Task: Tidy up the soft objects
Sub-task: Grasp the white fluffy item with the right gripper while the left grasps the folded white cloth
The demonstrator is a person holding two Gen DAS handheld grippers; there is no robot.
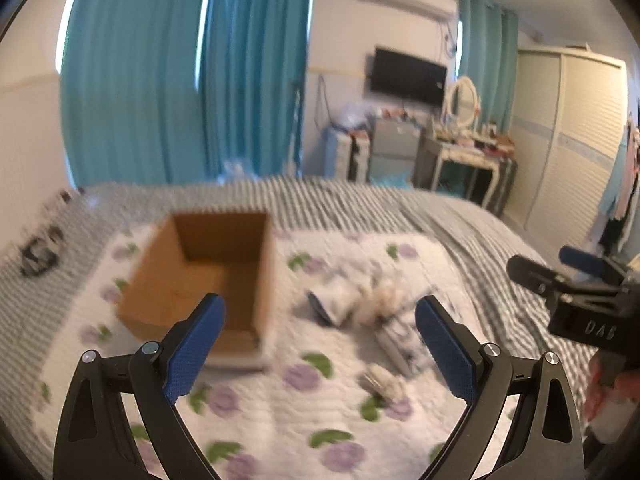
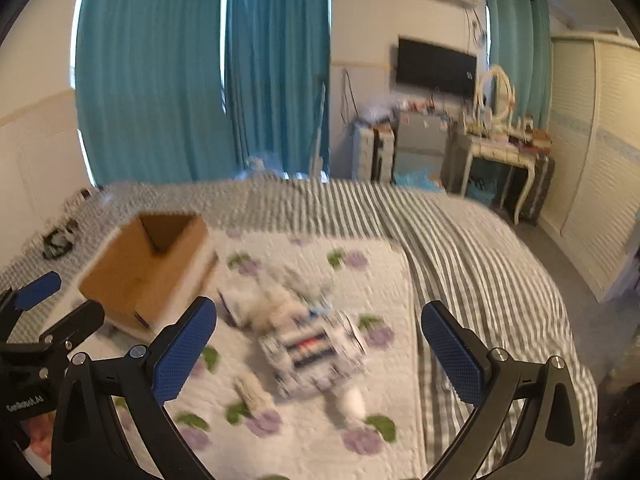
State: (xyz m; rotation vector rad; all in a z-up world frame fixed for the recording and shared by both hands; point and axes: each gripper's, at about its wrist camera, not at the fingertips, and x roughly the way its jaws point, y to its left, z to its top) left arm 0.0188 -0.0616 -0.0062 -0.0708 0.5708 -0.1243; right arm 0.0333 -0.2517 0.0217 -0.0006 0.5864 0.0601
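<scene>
An open brown cardboard box (image 1: 208, 276) stands on a white quilt with purple flowers (image 1: 280, 420); it also shows in the right wrist view (image 2: 148, 272). A blurred heap of white and blue soft toys (image 1: 376, 312) lies right of the box, and shows in the right wrist view (image 2: 308, 340). My left gripper (image 1: 320, 344) is open and empty above the quilt, between box and heap. My right gripper (image 2: 320, 352) is open and empty above the heap. Each gripper shows at the edge of the other's view: the right one (image 1: 560, 276), the left one (image 2: 60, 300).
The quilt (image 2: 320, 440) lies on a grey striped bed (image 2: 460, 240). A dark object (image 1: 40, 252) lies at the bed's far left. Teal curtains (image 1: 160, 80), a wall TV (image 1: 408, 76), a dressing table (image 1: 468, 152) and a wardrobe (image 1: 568, 140) stand beyond.
</scene>
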